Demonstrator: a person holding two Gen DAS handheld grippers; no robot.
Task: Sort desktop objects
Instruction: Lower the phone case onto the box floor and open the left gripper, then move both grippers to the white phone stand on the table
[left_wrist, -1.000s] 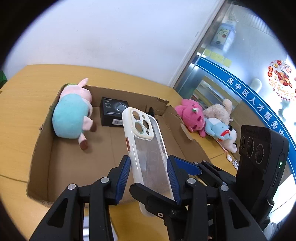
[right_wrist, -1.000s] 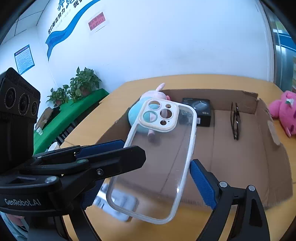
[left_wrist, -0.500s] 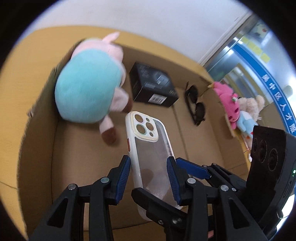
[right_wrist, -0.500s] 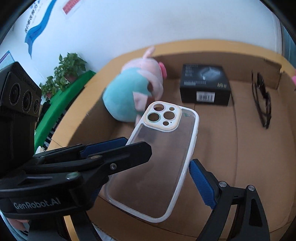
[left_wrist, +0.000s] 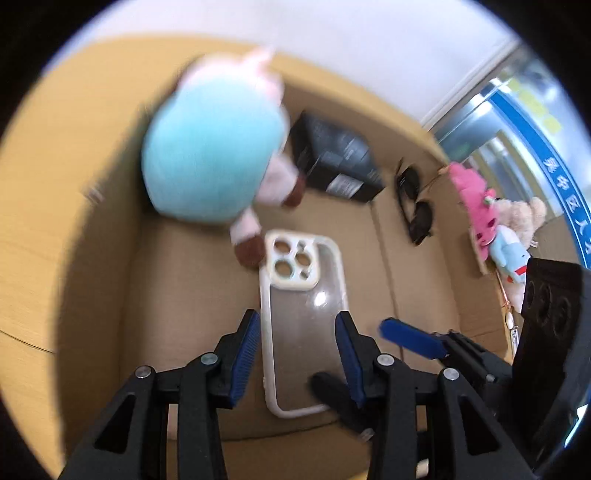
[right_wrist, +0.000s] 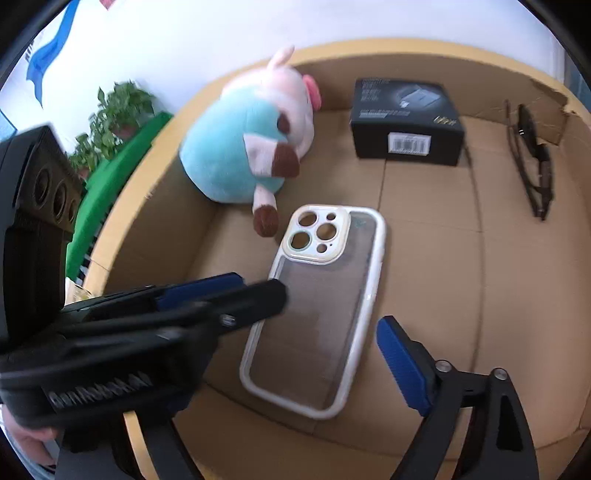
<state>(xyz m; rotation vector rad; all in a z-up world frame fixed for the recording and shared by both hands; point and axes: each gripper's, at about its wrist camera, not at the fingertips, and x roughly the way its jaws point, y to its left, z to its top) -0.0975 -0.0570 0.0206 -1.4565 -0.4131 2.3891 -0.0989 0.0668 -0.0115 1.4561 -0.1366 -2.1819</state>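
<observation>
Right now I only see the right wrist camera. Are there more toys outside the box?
Observer: Yes. The left wrist view shows a pink plush just past the right wall of the box.
Child: Only that one?
Observer: No. A beige plush and a blue plush are bunched up against it.
Child: What's behind them?
Observer: A blue band with white characters, running across glass.
</observation>
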